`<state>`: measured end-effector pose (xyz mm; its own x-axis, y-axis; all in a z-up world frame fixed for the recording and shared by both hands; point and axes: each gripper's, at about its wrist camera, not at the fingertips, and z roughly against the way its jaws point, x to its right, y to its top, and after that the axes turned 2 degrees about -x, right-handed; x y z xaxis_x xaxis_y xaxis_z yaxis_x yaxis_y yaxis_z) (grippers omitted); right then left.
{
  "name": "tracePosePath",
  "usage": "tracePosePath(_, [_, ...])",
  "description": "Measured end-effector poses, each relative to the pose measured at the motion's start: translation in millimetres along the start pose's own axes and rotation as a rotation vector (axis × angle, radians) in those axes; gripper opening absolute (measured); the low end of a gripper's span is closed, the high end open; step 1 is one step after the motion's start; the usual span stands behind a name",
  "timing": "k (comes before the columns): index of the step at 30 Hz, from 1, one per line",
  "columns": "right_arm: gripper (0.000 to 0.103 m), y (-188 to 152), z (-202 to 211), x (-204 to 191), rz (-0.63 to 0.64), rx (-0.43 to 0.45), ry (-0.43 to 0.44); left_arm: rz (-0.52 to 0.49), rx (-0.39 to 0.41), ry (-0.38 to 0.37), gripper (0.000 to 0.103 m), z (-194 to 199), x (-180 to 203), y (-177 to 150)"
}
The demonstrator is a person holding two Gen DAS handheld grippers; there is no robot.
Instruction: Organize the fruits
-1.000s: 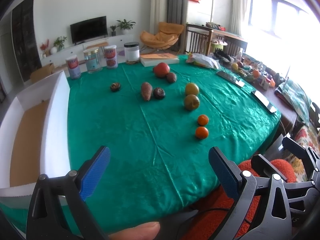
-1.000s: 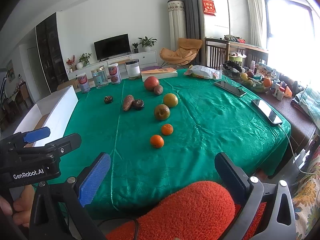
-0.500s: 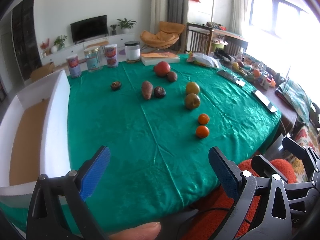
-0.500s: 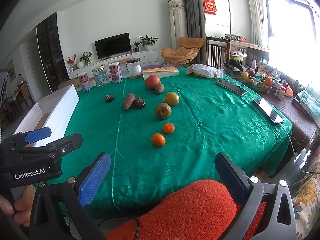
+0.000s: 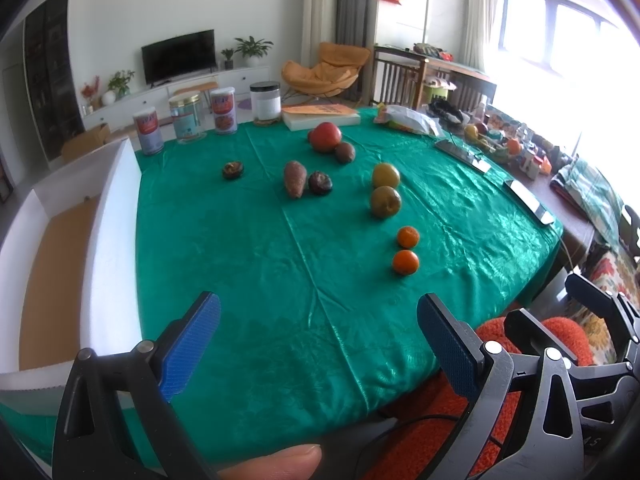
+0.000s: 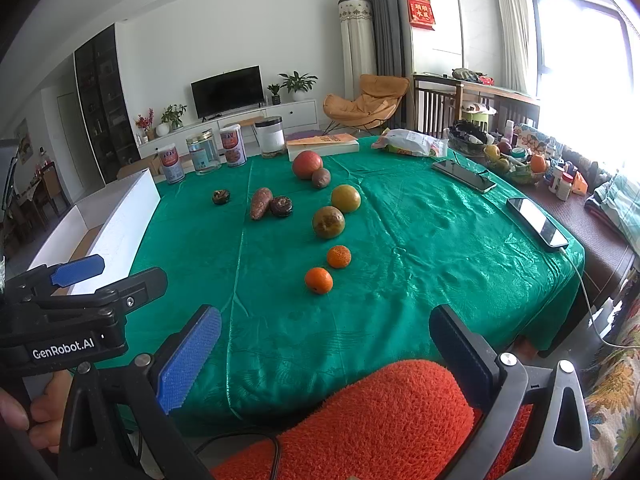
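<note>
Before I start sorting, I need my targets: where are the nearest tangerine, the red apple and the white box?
nearest tangerine (image 6: 318,280), right wrist view, centre
red apple (image 6: 307,164), right wrist view, centre
white box (image 5: 112,216), left wrist view, side wall

A glossy green cloth (image 6: 420,248) with a faint leaf pattern covers the desk. Centre frame lie two bright orange mandarins (image 6: 319,280), two yellow-green mottled fruits (image 6: 328,222) and a red one (image 6: 307,165). At left stands a white box (image 5: 112,216) with a tan floor. Each claw (image 5: 318,344) has blue textured pads (image 5: 188,354) on black arms.
</note>
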<state>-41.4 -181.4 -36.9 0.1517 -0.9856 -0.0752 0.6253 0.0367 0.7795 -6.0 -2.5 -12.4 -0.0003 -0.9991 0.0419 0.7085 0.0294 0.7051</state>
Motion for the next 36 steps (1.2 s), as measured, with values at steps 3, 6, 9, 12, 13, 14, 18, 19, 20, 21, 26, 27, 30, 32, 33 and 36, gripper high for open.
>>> tracePosePath(3, [0.103, 0.0, 0.0, 0.0, -0.001, 0.0, 0.0, 0.0, 0.0, 0.0, 0.1, 0.0, -0.2, 0.1])
tracePosePath(6, [0.103, 0.1, 0.1, 0.0, -0.001, 0.0, 0.0, 0.0, 0.001, 0.0, 0.1, 0.5, -1.2, -1.1])
tracePosePath(9, [0.103, 0.1, 0.2, 0.1, -0.001, 0.001, 0.0, 0.001, 0.001, 0.0, 0.1, 0.5, -1.1, -1.1])
tracePosePath(12, [0.103, 1.2, 1.0, -0.4, -0.001, 0.001, 0.0, 0.0, 0.001, 0.0, 0.1, 0.5, -1.0, -1.0])
tracePosePath(13, [0.103, 1.3, 0.9, -0.5, -0.001, 0.001, 0.0, 0.0, 0.002, -0.001, 0.1, 0.7, -1.1, -1.2])
tracePosePath(14, [0.103, 1.3, 1.4, -0.5, -0.001, 0.0, 0.001, 0.0, 0.001, 0.0, 0.1, 0.5, -1.1, -1.0])
tracePosePath(18, [0.103, 1.8, 2.2, -0.4, -0.001, -0.003, -0.001, 0.001, 0.0, -0.001, 0.1, 0.5, -1.1, -1.1])
tracePosePath(19, [0.103, 1.8, 2.2, -0.3, -0.002, -0.004, -0.006, 0.001, -0.002, -0.001, 0.1, 0.9, -1.4, -1.6])
tracePosePath(20, [0.103, 1.8, 3.1, 0.1, -0.003, -0.002, -0.012, 0.001, -0.004, -0.001, 0.1, 1.5, -2.2, -2.2])
tracePosePath(21, [0.103, 1.9, 4.1, 0.7, -0.005, 0.003, -0.02, 0.002, -0.004, -0.002, 0.1, 2.5, -2.6, -2.6])
tracePosePath(26, [0.103, 0.8, 8.3, 5.4, -0.009, 0.029, -0.057, 0.006, -0.004, 0.005, 0.1, 3.2, -5.0, -4.4])
tracePosePath(27, [0.103, 0.7, 7.0, 6.2, -0.01, 0.027, -0.061, 0.008, -0.011, 0.008, 0.1, 1.7, -6.5, -4.8])
tracePosePath(30, [0.103, 0.4, 0.6, 9.0, -0.02, 0.006, -0.061, 0.019, -0.036, 0.01, 0.1, -5.0, -9.6, -5.2])
tracePosePath(32, [0.103, -0.4, -1.6, 9.7, -0.021, 0.0, -0.06, 0.024, -0.044, 0.01, 0.1, -7.9, -10.5, -4.9])
tracePosePath(33, [0.103, -0.8, -2.3, 9.7, -0.019, -0.001, -0.06, 0.024, -0.045, 0.01, 0.1, -9.2, -10.5, -4.9])
tracePosePath(36, [0.103, -0.8, -4.7, 11.1, -0.019, -0.004, -0.059, 0.014, -0.054, 0.011, 0.1, -12.4, -8.7, -4.5])
